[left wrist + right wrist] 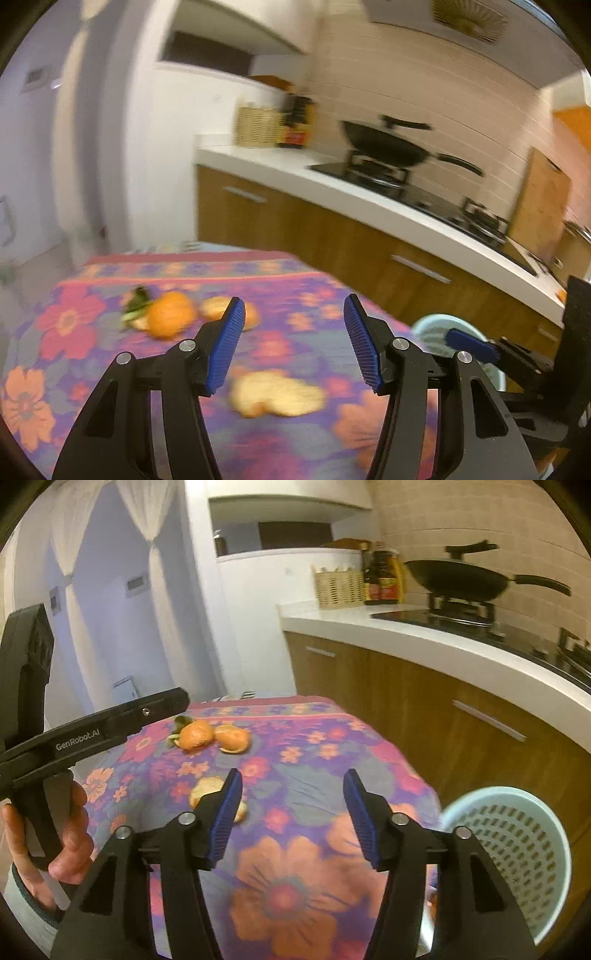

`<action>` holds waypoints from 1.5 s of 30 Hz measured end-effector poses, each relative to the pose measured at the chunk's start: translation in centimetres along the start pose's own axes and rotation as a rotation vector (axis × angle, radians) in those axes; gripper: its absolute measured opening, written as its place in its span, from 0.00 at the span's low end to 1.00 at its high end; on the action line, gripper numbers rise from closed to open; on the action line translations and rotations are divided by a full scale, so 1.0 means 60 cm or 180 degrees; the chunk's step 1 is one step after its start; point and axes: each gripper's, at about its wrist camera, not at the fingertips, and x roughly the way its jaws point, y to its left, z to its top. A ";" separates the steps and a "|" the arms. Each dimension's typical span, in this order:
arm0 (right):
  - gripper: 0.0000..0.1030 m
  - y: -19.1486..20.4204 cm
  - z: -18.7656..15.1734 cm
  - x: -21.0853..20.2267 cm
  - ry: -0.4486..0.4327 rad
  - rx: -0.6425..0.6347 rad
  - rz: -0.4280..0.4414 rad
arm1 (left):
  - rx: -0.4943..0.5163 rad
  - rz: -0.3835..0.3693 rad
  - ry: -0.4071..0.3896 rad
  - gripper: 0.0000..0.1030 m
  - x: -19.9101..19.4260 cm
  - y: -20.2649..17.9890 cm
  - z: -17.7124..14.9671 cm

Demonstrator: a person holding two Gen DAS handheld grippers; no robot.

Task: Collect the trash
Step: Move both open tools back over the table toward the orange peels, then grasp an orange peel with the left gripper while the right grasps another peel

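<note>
L gripper (294, 343): jaws apart, roughly mid-width, nothing between the blue pads; peel (277, 397) seen through the gap, lying on cloth below, not touched. View blurred.
R gripper (293, 821): jaws apart about the same, nothing held; only cloth (291, 897) in the gap.
Peel pile (170, 314), upper left of table in L view: orange peels w/ green leaf bits, second peel just right of it, partly behind L pad.
Same pile in R view, centre-left, far end of table (212, 736); nearer peel (207, 788) half hidden behind left pad.
Bin (517, 853), pale blue, perforated, lower right of R view, beside table edge, below counter (424, 642); small orange scrap visible low inside, too small to tell what.
In L view bin (434, 325) at lower right, partly behind R gripper's blue pad.
Hand (62, 834) lower left of R view, wrapped on L gripper handle.
Wok (458, 578) on stove, upper right. Basket (340, 587) and bottles on counter beside it.
</note>
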 end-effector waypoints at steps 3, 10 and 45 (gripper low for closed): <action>0.53 0.027 0.005 0.037 0.0108 -0.0030 0.0106 | -0.0123 0.0191 0.0096 0.49 0.008 0.064 -0.006; 0.53 0.096 0.008 0.116 0.0270 -0.0280 0.0248 | 0.0072 0.0508 0.0565 0.42 0.058 0.128 -0.022; 0.70 0.079 -0.003 0.132 0.0328 -0.0072 0.0297 | 0.0886 0.0854 0.1255 0.54 0.227 0.118 0.014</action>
